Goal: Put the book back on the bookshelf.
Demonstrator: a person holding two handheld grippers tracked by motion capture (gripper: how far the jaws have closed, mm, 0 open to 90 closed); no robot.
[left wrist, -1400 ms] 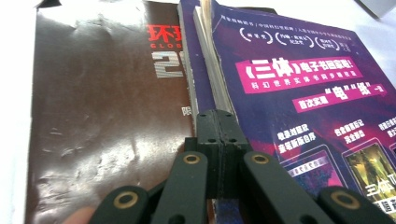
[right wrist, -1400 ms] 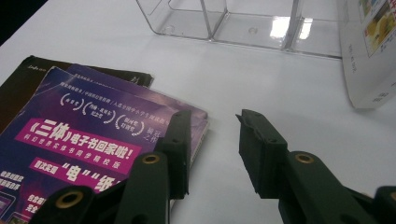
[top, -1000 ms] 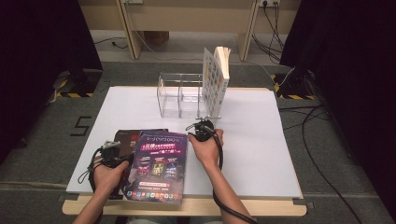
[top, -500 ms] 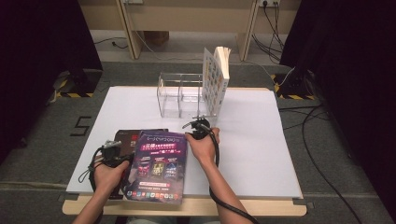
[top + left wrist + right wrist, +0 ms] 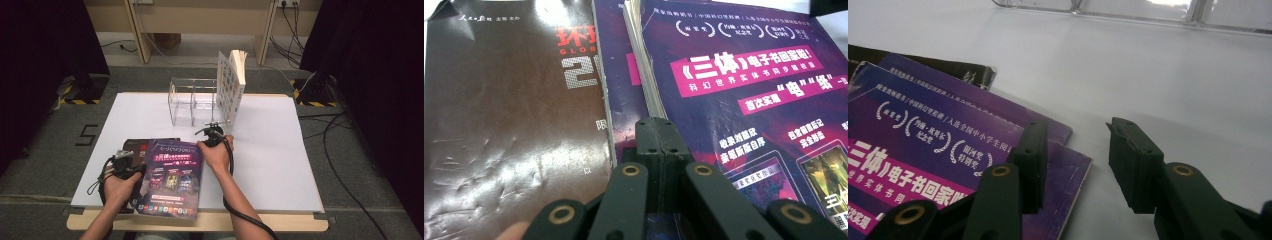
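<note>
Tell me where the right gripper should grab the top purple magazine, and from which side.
Probably the magazine's far right corner, approached level from the bare table side. That corner overhangs the stack, leaving an edge a jaw can slip under. The right gripper stands open there; the left gripper is shut at the opposite edge.

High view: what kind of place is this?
Likely a lab recording booth, not a home: a white-topped table ringed by black curtains, floor cables running to wall sockets, and hazard-striped tape on the grey carpet.

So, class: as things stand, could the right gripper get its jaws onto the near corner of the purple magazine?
Probably yes. The right gripper has just been opening, nothing sits between its jaws, and the purple magazine corner lies right beside it on bare table.
</note>
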